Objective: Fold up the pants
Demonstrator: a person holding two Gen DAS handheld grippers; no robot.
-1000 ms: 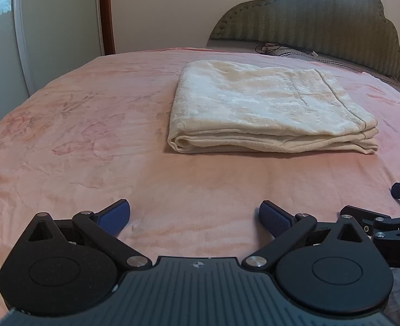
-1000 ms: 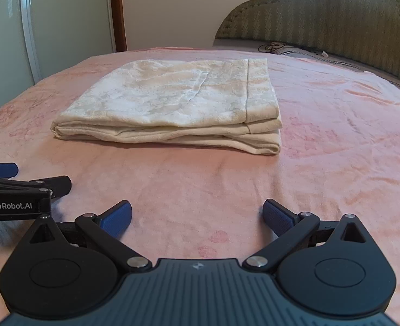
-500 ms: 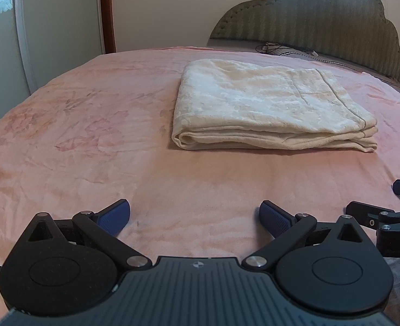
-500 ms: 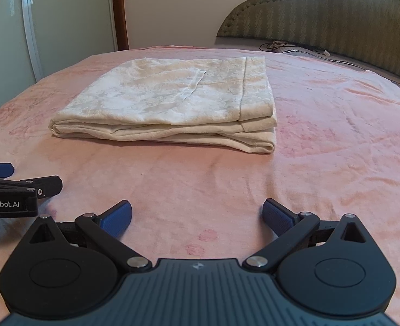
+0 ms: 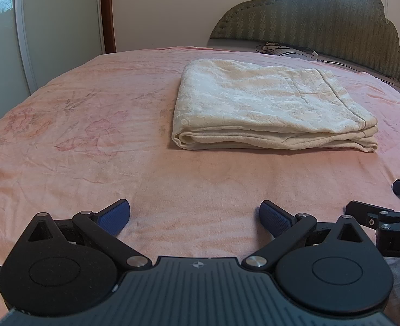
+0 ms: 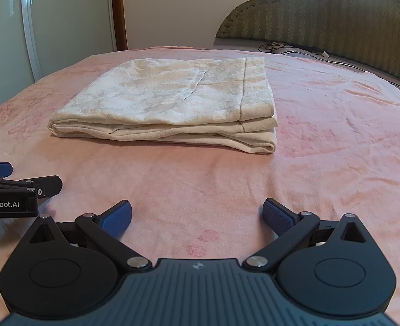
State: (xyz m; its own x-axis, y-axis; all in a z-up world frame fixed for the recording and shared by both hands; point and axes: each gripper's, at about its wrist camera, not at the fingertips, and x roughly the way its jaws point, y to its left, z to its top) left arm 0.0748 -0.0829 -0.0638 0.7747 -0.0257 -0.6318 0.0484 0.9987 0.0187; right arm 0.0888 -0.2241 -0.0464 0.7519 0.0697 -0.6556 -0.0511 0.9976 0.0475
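Cream patterned pants lie folded into a flat layered rectangle on the pink bedspread; the right wrist view shows the same pants with their stacked edges facing me. My left gripper hovers low over the bedspread well short of the pants, open and empty. My right gripper is also open and empty, equally far back. Each gripper shows at the edge of the other's view: the right gripper at the right edge, the left gripper at the left edge.
A green padded headboard stands behind the bed, with cables lying at its base. A white wardrobe door and a brown door frame are at the far left. Pink bedspread stretches around the pants.
Both grippers have drifted slightly; the folded pants sit a little higher and further away in both views. The pants themselves have not moved, and both grippers stay open.
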